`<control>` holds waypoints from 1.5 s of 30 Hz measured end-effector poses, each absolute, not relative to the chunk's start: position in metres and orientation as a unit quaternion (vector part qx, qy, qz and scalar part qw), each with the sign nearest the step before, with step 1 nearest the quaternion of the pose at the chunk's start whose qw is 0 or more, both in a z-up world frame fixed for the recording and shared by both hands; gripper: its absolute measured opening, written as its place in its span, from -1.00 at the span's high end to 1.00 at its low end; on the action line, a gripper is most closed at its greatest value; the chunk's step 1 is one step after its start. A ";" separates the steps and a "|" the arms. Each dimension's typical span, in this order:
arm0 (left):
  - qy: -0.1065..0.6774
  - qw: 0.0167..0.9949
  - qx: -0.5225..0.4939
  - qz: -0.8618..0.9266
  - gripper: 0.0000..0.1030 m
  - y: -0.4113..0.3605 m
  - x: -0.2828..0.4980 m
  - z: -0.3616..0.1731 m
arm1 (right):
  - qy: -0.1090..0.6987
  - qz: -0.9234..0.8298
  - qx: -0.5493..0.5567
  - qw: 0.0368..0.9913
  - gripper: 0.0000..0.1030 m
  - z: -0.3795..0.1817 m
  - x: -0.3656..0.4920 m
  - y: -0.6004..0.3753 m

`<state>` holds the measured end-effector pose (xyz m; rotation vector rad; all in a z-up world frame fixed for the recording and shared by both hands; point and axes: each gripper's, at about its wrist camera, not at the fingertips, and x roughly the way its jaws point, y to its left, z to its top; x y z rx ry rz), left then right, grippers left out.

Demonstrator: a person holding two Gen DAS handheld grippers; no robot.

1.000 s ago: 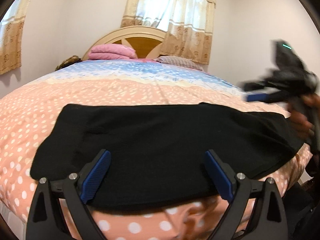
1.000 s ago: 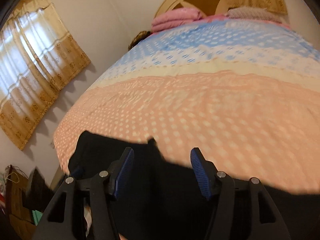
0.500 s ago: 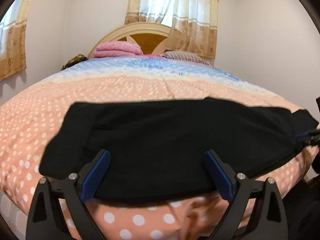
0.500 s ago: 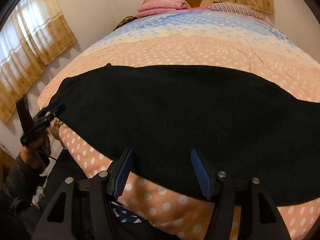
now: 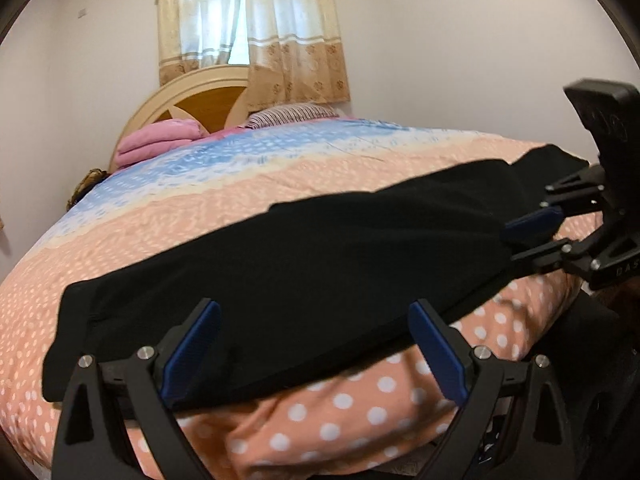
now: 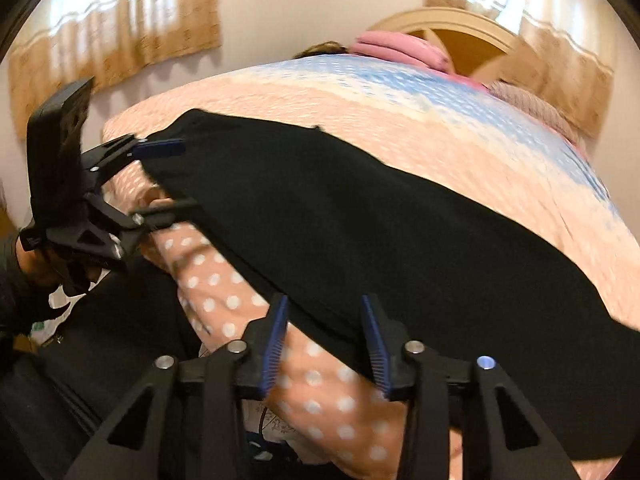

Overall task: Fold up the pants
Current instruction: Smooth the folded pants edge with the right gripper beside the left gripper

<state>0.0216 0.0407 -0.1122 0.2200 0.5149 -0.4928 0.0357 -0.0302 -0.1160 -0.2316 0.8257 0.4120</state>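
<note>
Black pants (image 5: 304, 264) lie stretched across the near edge of a bed with a polka-dot peach and blue cover (image 5: 248, 184). My left gripper (image 5: 316, 352) is open, its blue pads straddling the near hem at one end. My right gripper (image 6: 326, 340) is open but narrower, its jaws around the near hem at the other end of the pants (image 6: 360, 216). Each gripper shows in the other's view: the right (image 5: 528, 236) at the pants' right end, the left (image 6: 164, 180) at the left end, both with jaws around the fabric edge.
Pink folded bedding (image 5: 156, 144) and a striped pillow (image 5: 292, 114) lie by the wooden headboard (image 5: 192, 104). Curtained windows are behind the bed (image 5: 248, 32) and on the side wall (image 6: 116, 36). The bed cover hangs over the near edge (image 6: 224, 280).
Both grippers moved out to opposite ends of the pants and lower to the hem. The right gripper's jaws narrowed. The views tilted and swung toward each other.
</note>
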 end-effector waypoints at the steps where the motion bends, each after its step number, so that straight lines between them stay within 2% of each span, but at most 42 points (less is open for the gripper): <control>1: 0.254 0.931 0.102 -0.242 -0.89 0.041 0.022 -0.113 | 0.398 0.200 -0.114 0.888 0.25 -0.117 0.038 -0.027; 6: 0.268 0.930 0.079 -0.238 -0.89 0.048 0.026 -0.114 | 0.413 0.205 -0.135 0.877 0.26 -0.129 0.048 -0.012; 8: 0.270 0.930 0.068 -0.238 -0.89 0.052 0.027 -0.114 | 0.412 0.198 -0.128 0.880 0.58 -0.129 0.049 -0.011; 9: 0.270 0.931 0.065 -0.239 -0.89 0.053 0.027 -0.114 | 0.415 0.202 -0.117 0.879 0.68 -0.128 0.050 -0.013; 10: 0.269 0.931 0.061 -0.239 -0.89 0.054 0.026 -0.112 | 0.419 0.207 -0.105 0.878 0.87 -0.126 0.051 -0.015; 11: 0.268 0.931 0.060 -0.239 -0.89 0.054 0.025 -0.112 | 0.419 0.208 -0.096 0.879 0.91 -0.123 0.050 -0.017; 15: 0.263 0.934 0.054 -0.238 -0.89 0.056 0.025 -0.107 | 0.416 0.219 -0.099 0.877 0.93 -0.114 0.039 -0.013; 23: 0.268 0.929 0.051 -0.249 -0.89 0.045 0.030 -0.110 | 0.430 0.220 -0.110 0.869 0.92 -0.130 0.038 -0.011; 27: 0.265 0.929 0.053 -0.252 -0.89 0.038 0.036 -0.108 | 0.427 0.216 -0.111 0.871 0.85 -0.122 0.036 -0.018; 28: 0.270 0.928 0.055 -0.252 -0.89 0.035 0.039 -0.109 | 0.420 0.208 -0.106 0.877 0.69 -0.118 0.034 -0.023; 29: 0.278 0.925 0.057 -0.254 -0.89 0.032 0.042 -0.112 | 0.416 0.203 -0.100 0.881 0.39 -0.116 0.033 -0.027; 31: 0.301 0.916 0.064 -0.258 -0.89 0.027 0.045 -0.120 | 0.411 0.192 -0.075 0.888 0.08 -0.113 0.031 -0.041; 34: 0.307 0.911 0.101 -0.256 -0.99 0.020 0.036 -0.131 | 0.417 0.158 -0.042 0.894 0.08 -0.115 0.033 -0.065; 39: 0.314 0.909 0.095 -0.255 -1.00 0.023 0.034 -0.127 | 0.429 0.144 0.003 0.892 0.08 -0.124 0.037 -0.092; 45: 0.281 0.924 0.079 -0.247 -1.00 0.020 0.031 -0.104 | 0.421 0.092 -0.033 0.902 0.08 -0.108 0.028 -0.108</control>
